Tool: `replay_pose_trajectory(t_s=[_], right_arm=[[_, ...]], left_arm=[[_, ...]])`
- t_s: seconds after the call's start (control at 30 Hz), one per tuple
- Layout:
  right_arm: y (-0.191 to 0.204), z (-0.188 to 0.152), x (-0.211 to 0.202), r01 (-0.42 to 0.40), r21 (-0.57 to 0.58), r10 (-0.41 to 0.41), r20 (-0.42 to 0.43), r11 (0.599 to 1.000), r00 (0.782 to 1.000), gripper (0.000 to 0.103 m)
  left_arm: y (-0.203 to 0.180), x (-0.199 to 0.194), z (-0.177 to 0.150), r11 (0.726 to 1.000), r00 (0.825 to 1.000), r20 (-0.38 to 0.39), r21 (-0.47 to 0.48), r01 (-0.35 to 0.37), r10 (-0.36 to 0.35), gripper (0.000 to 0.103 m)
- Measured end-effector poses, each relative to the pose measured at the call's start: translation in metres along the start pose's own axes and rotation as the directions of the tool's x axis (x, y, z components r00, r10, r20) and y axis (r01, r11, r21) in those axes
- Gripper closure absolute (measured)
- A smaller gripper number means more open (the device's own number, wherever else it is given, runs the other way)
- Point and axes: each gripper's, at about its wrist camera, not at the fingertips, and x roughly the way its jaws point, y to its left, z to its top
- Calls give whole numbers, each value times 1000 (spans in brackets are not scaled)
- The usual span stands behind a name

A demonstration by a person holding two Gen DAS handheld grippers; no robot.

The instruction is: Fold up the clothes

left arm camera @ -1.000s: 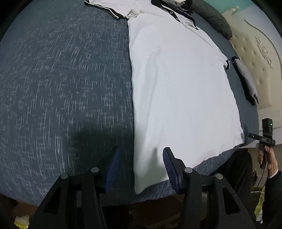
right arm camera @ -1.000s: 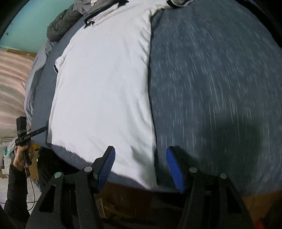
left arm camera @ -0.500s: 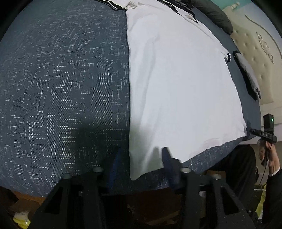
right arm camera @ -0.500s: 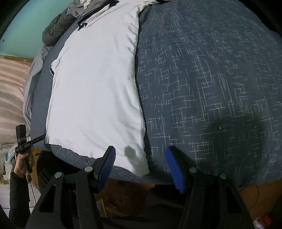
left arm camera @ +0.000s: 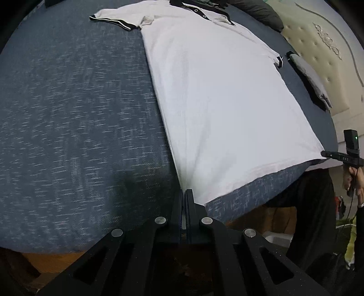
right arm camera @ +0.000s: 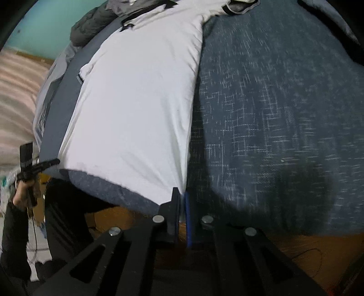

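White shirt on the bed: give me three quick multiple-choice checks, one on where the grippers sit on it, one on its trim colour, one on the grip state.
1. Where on the white shirt are the two grippers?
A. At the collar
B. At the two bottom hem corners
C. On the sleeves

2. What colour is the shirt's collar and sleeve trim?
A. Black
B. Red
C. Green

3. What state are the grippers in?
A. Both wide open
B. One open, one shut
C. Both shut on the shirt

Answers:
1 B, the left gripper and right gripper each meet a hem corner at the near edge of the blue bedspread.
2 A, the collar is black.
3 C, both pairs of jaws have just closed, with fabric pinched between them.
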Motion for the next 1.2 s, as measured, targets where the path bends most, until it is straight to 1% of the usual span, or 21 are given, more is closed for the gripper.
replay_pose_trajectory(t_s=[0.1, 0.2, 0.33, 0.43, 0.5, 0.6, 0.67, 0.7, 0.73, 0.77, 0.8, 0.83, 0.9, 1.0, 1.1, 1.13, 1.17, 1.2], right_arm=[[-9, -8, 1, 21, -17, -22, -32, 1000, 999, 99], [-12, -13, 11, 33, -9, -33, -45, 999, 998, 99], [-12, -14, 20, 41, -10, -42, -67, 999, 997, 99], [-13, -16, 20, 42, -12, -42, -76, 999, 996, 100], [-14, -15, 20, 35, -17, -36, -84, 999, 996, 99], [-13, -10, 23, 18, -11, -19, -95, 1000, 995, 98], [-12, -8, 23, 49, -7, -50, -98, 999, 994, 93], [-12, -7, 23, 62, -3, -62, -100, 998, 993, 83], [-13, -7, 20, 56, 4, -55, -100, 998, 993, 70], [-15, -6, 17, 41, 13, -39, -97, 999, 994, 65], [-16, -5, 14, 25, 21, -23, -92, 999, 995, 62], [-19, -2, 9, 11, 29, -9, -82, 1000, 997, 62], [-24, 6, -3, 9, 42, -7, -46, 999, 999, 62], [-34, 27, -25, -17, 86, 12, 57, 996, 998, 62], [-40, 54, -44, -50, 102, 33, 162, 994, 986, 62], [-40, 61, -47, -49, 103, 30, 182, 993, 983, 62], [-40, 69, -48, -47, 107, 25, 199, 993, 980, 62], [-41, 80, -50, -50, 118, 23, 219, 992, 975, 62]], left_arm=[[6, -2, -6, 1000, 1000, -13, 2, -4, 4, 101], [11, -5, -8, 1000, 1000, -22, -6, -6, 6, 101], [13, 0, -9, 1000, 999, -36, -16, 1, -2, 101], [15, 5, -7, 1000, 999, -45, -23, 0, -1, 101], [16, 11, -5, 999, 999, -51, -40, 12, -14, 101], [15, 15, -3, 999, 998, -56, -49, -3, 0, 100], [13, 14, -2, 999, 998, -58, -43, -12, 10, 100], [14, 9, 0, 999, 998, -53, -42, -23, 20, 99], [16, 4, 2, 998, 998, -48, -43, -35, 33, 95], [16, -1, 4, 998, 998, -38, -42, -47, 46, 89], [17, -6, 8, 998, 998, -23, -42, -54, 53, 87], [17, -11, 13, 997, 998, -5, -42, -57, 57, 85], [16, -21, 23, 997, 998, 30, -45, -61, 63, 85], [11, -32, 46, 997, 993, 93, -46, -67, 71, 84], [3, -37, 70, 996, 986, 150, -47, -69, 76, 83], [0, -36, 79, 996, 983, 168, -47, -69, 76, 80], [-1, -37, 84, 997, 980, 186, -48, -67, 75, 74], [0, -39, 88, 997, 977, 202, -50, -63, 71, 71]])
